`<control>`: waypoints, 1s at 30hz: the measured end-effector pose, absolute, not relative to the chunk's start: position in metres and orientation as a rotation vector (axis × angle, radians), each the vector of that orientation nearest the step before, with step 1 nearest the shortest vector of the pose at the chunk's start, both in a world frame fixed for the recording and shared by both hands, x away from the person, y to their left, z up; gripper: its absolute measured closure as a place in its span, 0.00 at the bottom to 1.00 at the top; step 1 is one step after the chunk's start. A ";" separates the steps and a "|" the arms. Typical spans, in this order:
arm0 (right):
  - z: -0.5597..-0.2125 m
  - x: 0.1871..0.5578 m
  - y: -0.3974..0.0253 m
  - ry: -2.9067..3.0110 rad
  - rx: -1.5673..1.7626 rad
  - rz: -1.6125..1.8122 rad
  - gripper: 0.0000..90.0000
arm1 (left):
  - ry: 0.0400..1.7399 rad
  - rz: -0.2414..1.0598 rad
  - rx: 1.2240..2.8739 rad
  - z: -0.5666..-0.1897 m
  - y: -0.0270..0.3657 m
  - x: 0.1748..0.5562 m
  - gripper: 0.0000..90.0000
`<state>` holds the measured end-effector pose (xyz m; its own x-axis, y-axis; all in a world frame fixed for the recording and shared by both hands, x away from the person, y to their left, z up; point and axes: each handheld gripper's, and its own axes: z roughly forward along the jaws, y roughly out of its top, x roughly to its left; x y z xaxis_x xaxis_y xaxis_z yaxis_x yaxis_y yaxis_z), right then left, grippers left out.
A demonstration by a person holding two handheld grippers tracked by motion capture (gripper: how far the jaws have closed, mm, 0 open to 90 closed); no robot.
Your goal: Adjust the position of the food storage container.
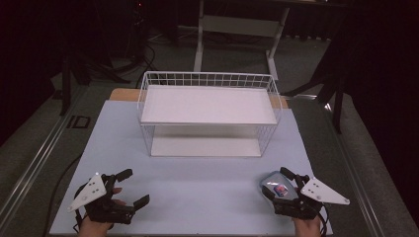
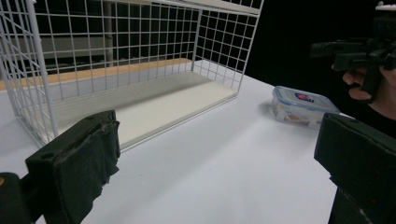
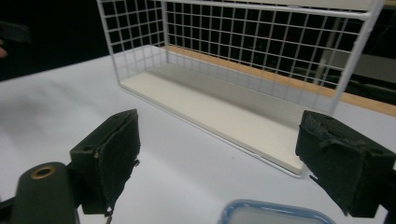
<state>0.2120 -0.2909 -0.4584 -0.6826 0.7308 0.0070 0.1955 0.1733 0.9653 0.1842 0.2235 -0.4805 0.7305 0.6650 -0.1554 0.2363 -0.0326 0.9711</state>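
A dim room; grey floor (image 1: pixel 34 133) around the pale desk (image 1: pixel 197 192); black curtains behind; a white table frame (image 1: pixel 237 29) stands beyond the desk's far edge; cables (image 1: pixel 143 54) trail at far left.

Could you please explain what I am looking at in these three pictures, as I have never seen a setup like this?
A person sits at a table holding hand-operated tongs in each hand; there is no robot arm. The high view looks down from above: the left tongs are at bottom left, the right tongs at bottom right. The other two pictures come from small cameras riding on the tongs, looking along their black jaws. On the table stands a white wire shelf rack with two levels. A small clear plastic box with a blue-rimmed lid lies at the right tongs. Both tongs are open; nothing is held yet.
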 end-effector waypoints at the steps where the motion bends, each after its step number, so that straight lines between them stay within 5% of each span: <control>1: -0.458 0.212 -0.291 1.991 0.871 1.529 0.15 | 0.743 0.397 1.604 -0.480 0.223 0.184 0.01; 15: -0.425 0.212 -0.314 1.987 0.874 1.516 0.15 | 0.721 0.388 1.613 -0.482 0.220 0.185 0.01; 21: -0.434 0.217 -0.335 2.033 0.937 1.452 0.33 | 0.721 0.377 1.602 -0.483 0.220 0.186 0.01; 29: -0.462 0.222 -0.365 2.096 1.065 1.346 0.70 | 0.713 0.365 1.608 -0.484 0.217 0.188 0.01; 30: -0.469 0.221 -0.370 2.104 1.088 1.316 0.80 | 0.711 0.364 1.610 -0.484 0.217 0.188 0.01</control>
